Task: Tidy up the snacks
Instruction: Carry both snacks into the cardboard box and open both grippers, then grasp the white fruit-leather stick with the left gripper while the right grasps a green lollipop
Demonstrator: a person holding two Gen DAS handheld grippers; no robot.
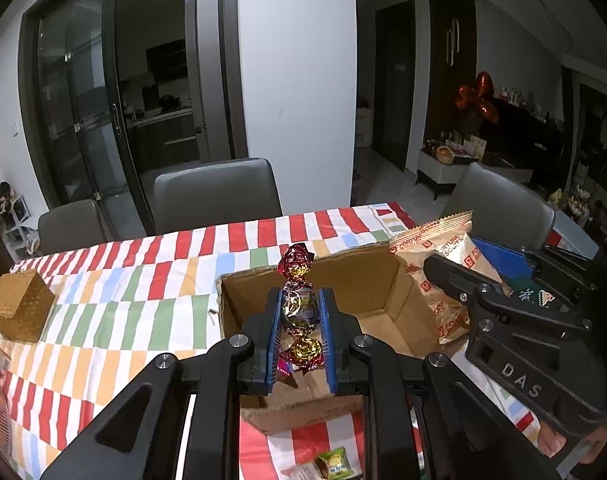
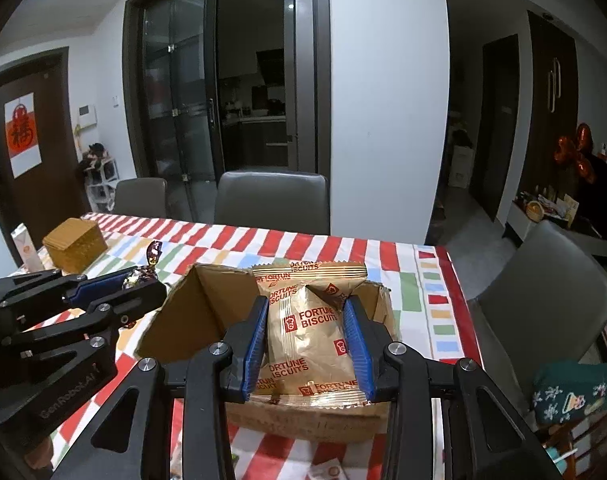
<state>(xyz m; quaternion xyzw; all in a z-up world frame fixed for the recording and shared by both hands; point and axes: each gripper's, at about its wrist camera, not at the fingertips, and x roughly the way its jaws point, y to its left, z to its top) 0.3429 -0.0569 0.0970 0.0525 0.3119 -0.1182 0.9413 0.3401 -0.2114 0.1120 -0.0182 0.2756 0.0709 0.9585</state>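
I keep both loads above the open brown cardboard box (image 1: 343,312) for dropping in: left hand-held gripper (image 1: 299,322) clenched on the foil-wrapped candy string (image 1: 299,308), right hand-held gripper (image 2: 307,344) grasping the gold Fortune Biscuits packet (image 2: 309,332).

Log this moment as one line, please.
left gripper: shut on foil candy | right gripper: shut on biscuit packet | both over cardboard box

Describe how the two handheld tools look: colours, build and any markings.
Both are matte black, angular linkages with silver pivot bolts and ribbed blue pads. The left tool bears raised "GenRobot.AI" lettering on its body; the right tool shows "DAS". No cables or sleeves are visible.
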